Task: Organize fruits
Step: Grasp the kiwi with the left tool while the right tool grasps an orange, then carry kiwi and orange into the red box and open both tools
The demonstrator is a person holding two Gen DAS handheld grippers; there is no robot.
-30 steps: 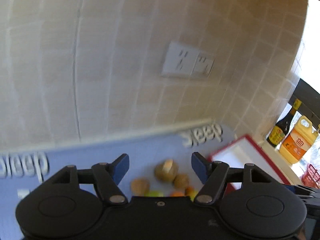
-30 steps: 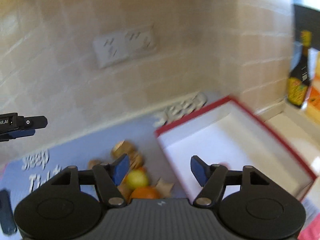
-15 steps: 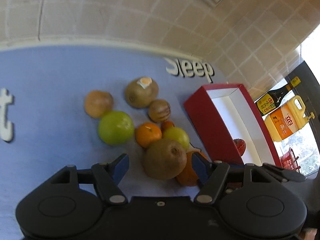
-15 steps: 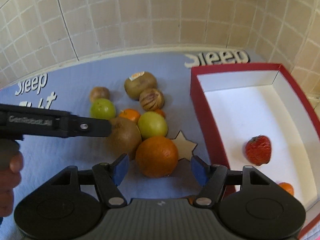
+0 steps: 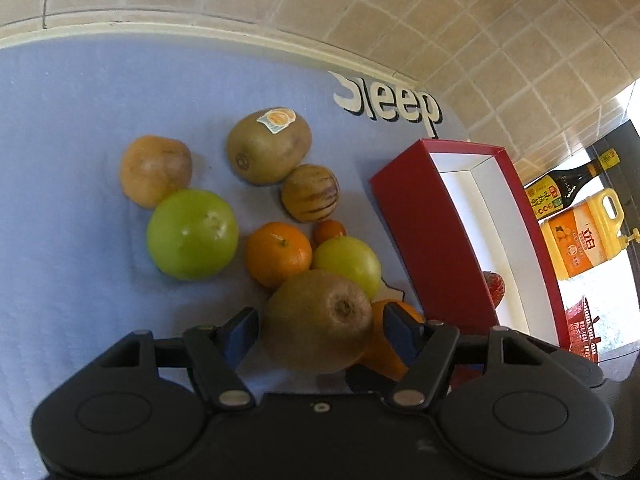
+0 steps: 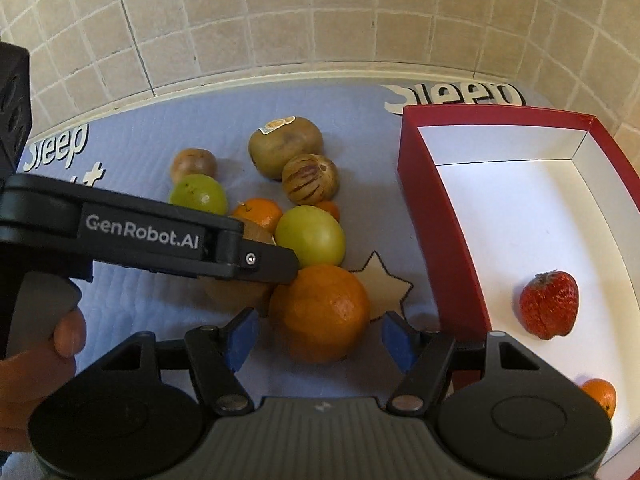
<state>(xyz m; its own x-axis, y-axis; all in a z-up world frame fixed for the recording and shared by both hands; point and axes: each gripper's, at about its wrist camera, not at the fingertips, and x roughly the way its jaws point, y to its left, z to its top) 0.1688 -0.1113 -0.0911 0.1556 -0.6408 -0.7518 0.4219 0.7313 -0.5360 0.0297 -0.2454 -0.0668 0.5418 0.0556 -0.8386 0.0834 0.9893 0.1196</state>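
Several fruits lie in a cluster on a blue mat (image 5: 80,92). My left gripper (image 5: 320,330) is open with a brown kiwi (image 5: 318,320) between its fingers. My right gripper (image 6: 318,338) is open with a large orange (image 6: 320,312) between its fingers. Beyond lie a green apple (image 5: 192,240), a mandarin (image 5: 278,254), a yellow-green fruit (image 6: 310,240), a striped fruit (image 6: 310,179), a stickered kiwi (image 5: 268,146) and a brown round fruit (image 5: 156,170). A red box (image 6: 440,220) at the right holds a strawberry (image 6: 549,305) and a small orange fruit (image 6: 600,396).
A tiled wall (image 6: 320,20) rises behind the mat. A dark sauce bottle (image 5: 568,188) and a yellow oil jug (image 5: 580,236) stand beyond the box. The left gripper's body (image 6: 140,236) crosses the right wrist view over the fruits. A star patch (image 6: 380,284) marks the mat.
Both grippers tilted down from the wall toward the mat and came closer to the fruits. The kiwi now sits between the left fingers, the orange between the right fingers.
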